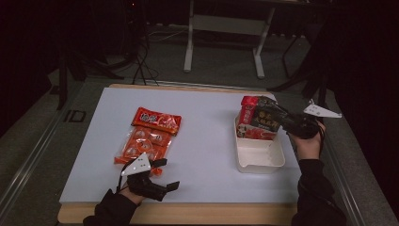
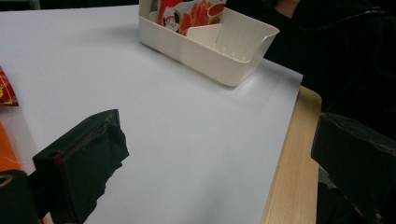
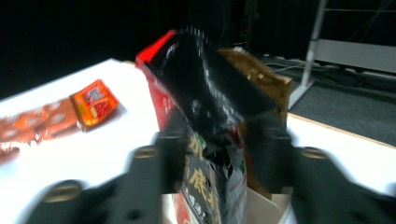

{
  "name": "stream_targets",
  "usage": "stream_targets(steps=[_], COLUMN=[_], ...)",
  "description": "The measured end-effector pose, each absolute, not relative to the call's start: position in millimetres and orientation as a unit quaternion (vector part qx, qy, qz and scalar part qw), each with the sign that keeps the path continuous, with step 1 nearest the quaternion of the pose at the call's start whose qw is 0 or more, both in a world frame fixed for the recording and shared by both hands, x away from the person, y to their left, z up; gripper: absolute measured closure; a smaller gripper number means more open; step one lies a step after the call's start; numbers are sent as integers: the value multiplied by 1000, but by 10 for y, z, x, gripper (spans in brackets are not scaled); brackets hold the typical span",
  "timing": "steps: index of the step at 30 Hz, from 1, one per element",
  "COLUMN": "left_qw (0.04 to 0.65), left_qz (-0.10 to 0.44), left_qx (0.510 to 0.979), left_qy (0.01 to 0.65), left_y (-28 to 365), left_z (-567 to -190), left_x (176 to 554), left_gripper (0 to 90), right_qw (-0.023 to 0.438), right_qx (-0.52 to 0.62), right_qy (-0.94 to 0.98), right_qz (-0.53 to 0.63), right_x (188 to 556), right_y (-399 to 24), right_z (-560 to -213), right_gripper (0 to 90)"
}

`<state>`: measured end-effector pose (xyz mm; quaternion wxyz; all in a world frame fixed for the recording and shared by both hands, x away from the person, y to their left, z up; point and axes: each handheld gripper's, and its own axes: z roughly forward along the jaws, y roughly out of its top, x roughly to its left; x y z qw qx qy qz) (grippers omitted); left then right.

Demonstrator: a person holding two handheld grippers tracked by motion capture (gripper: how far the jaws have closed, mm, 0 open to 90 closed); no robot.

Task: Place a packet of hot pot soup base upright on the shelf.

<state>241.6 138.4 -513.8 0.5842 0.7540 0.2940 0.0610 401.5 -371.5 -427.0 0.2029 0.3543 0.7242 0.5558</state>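
A black snack bag (image 1: 266, 115) stands upright at the far end of the white bin (image 1: 261, 153), against a red bag (image 1: 247, 113). My right gripper (image 1: 281, 121) reaches in from the right. In the right gripper view its blurred jaws flank the black bag (image 3: 205, 107) with a little space on each side, so it looks open around the bag. A brown packet (image 3: 266, 81) shows behind it. My left gripper (image 1: 165, 174) rests near the table's front edge, open with nothing between its jaws (image 2: 219, 149). An orange snack pack (image 1: 146, 136) lies just beyond it.
The near half of the bin (image 2: 219, 60) holds nothing. White sheet (image 1: 207, 141) covers the table between the orange pack and the bin. The wooden table edge (image 2: 289, 158) runs along the front. A desk frame (image 1: 226, 28) stands on the floor behind.
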Motion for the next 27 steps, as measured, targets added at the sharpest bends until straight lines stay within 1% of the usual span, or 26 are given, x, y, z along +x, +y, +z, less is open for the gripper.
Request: stream_targets(steps=[2,3,6,10,13,16,18,20,23,25,26,27], left_qw=[584,581,581,583,579,573,574,574,576,576,578,580], left_qz=[61,63,62,63,73,81,81,88,82,88,86,80], left_qx=[754,756,758,755,759,763,761,760,760,758,757,754], left_qy=[294,293,291,292,289,287,292,290,290,292,294,298], left_y=[1386,1384,1378,1374,1366,1367,1374,1387,1415,1438,1455,1471], left_z=[-5140,-5142,-5145,-5142,-5133,-5128,-5125,-5122,-5110,-5098,-5090,-5084], left_x=[2419,2418,2414,2415,2412,2417,2423,2430,2440,2443,2449,2458], left_gripper=[26,26,26,26,26,27,35,42,44,46,46,46], right_qw=[203,209,211,225,238,241,240,245,251,256,258,257], right_qx=[363,359,359,349,341,335,331,332,329,326,326,323], right_qy=[728,731,727,724,722,719,719,719,714,709,707,706], right_qz=[545,541,547,551,553,559,562,559,565,571,572,575], right_x=[3997,3982,3931,3856,3796,3738,3698,3659,3584,3531,3502,3473], right_y=[-3696,-3680,-3663,-3640,-3609,-3567,-3533,-3490,-3440,-3412,-3393,-3375], right_z=[-4224,-4203,-4114,-3969,-3864,-3778,-3738,-3713,-3667,-3638,-3624,-3614], right_gripper=[542,514,485,459,429,399,367,317,277,180,167,130])
